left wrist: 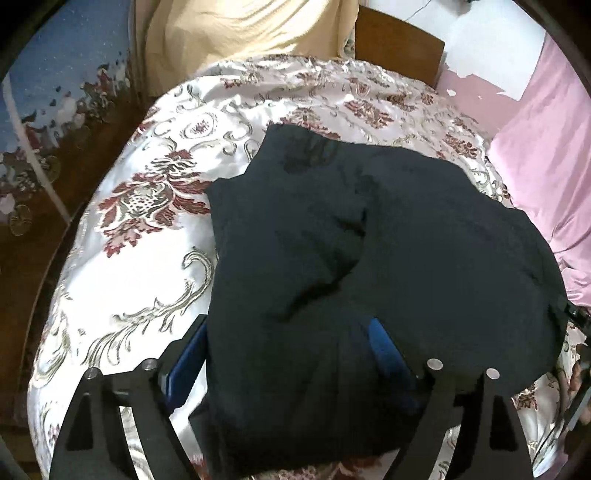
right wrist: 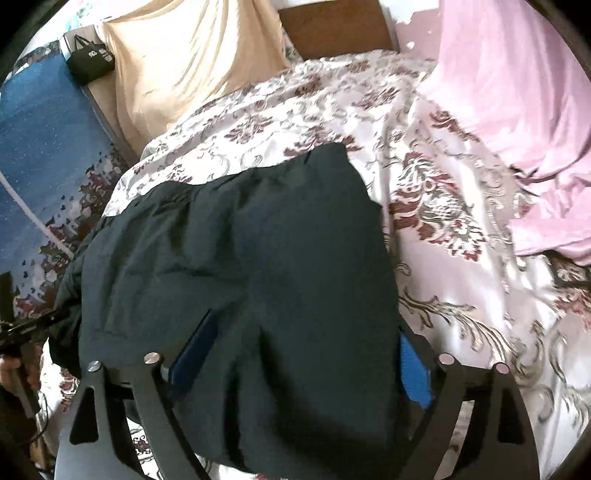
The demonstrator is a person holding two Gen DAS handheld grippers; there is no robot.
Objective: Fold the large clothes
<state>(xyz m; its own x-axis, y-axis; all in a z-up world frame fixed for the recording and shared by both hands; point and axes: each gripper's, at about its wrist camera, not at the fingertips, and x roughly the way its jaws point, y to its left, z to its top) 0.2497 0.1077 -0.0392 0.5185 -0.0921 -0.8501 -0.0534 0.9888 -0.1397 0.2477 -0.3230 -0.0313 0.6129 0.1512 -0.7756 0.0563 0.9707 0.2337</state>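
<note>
1. Floral bedspread covers the bed, with a tan pillow at the far end and pink fabric along the right
2. Dark garment lies bunched mid-bed, its near edge running between both sets of fingers
3. Left gripper stands wide, pads clear of the cloth, nothing held
4. Right gripper is likewise spread, gripping nothing
5. Risk: the thick layers look loosely stacked, so the fold could spring open or slide on the slick spread; closing on one layer alone would drag it askew
</note>
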